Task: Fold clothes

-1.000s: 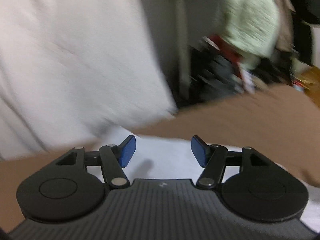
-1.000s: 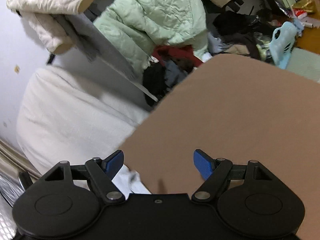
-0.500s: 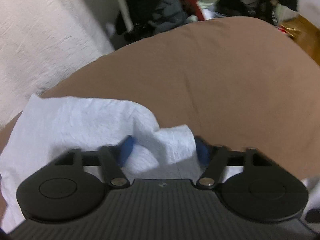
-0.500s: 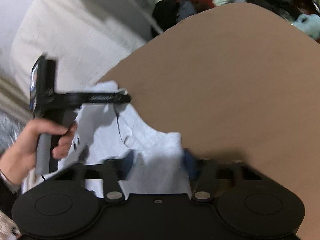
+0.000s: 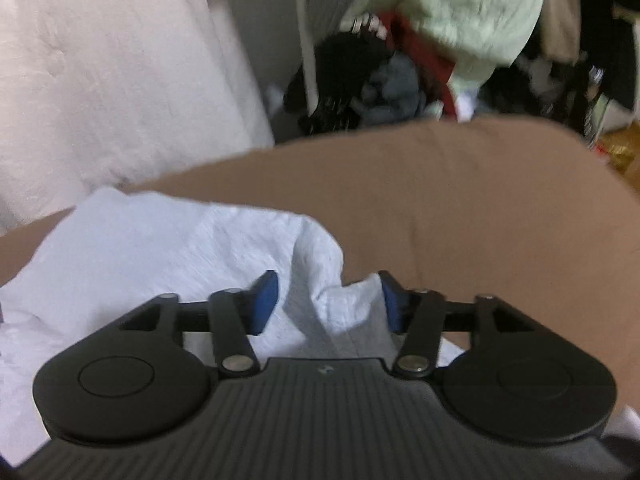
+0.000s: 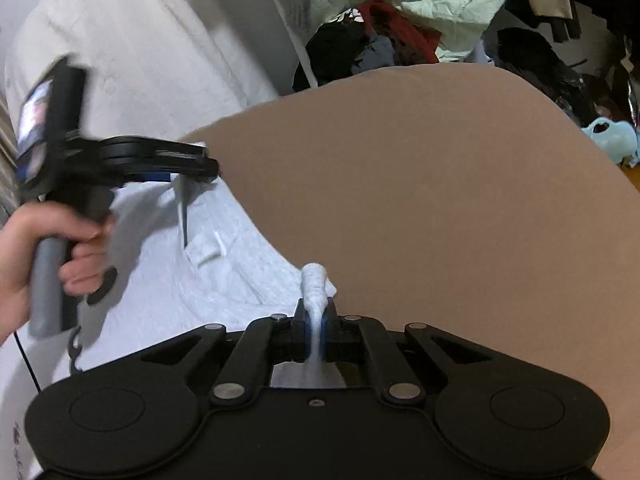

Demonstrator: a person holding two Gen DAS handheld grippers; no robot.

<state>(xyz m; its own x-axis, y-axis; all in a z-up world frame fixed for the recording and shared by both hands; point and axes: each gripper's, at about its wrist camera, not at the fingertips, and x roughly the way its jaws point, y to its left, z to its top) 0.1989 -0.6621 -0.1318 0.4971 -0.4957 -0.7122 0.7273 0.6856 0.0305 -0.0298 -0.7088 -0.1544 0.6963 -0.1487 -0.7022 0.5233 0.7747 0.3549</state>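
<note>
A white garment (image 5: 160, 248) lies crumpled on the near left part of a brown surface (image 5: 480, 200). My left gripper (image 5: 326, 304) hovers over a raised fold of it. Its jaws are opening, with the fold loose between the blue pads. In the right wrist view the same garment (image 6: 224, 280) spreads to the left, and my right gripper (image 6: 316, 322) is shut on a pinched ridge of its edge. The left gripper (image 6: 196, 164) also shows there, held by a hand (image 6: 40, 248) above the garment's far corner.
White bedding (image 5: 100, 60) rises at the left behind the brown surface (image 6: 440, 180). Beyond the far edge sit a pale green quilted jacket (image 5: 472, 12) and a heap of dark clothes (image 5: 360, 80). A light blue object (image 6: 612, 140) lies at the right.
My right gripper went from wide open over the brown surface to shut on the garment's edge. The left gripper came down over the garment, and its pads now stand apart around a fold.
</note>
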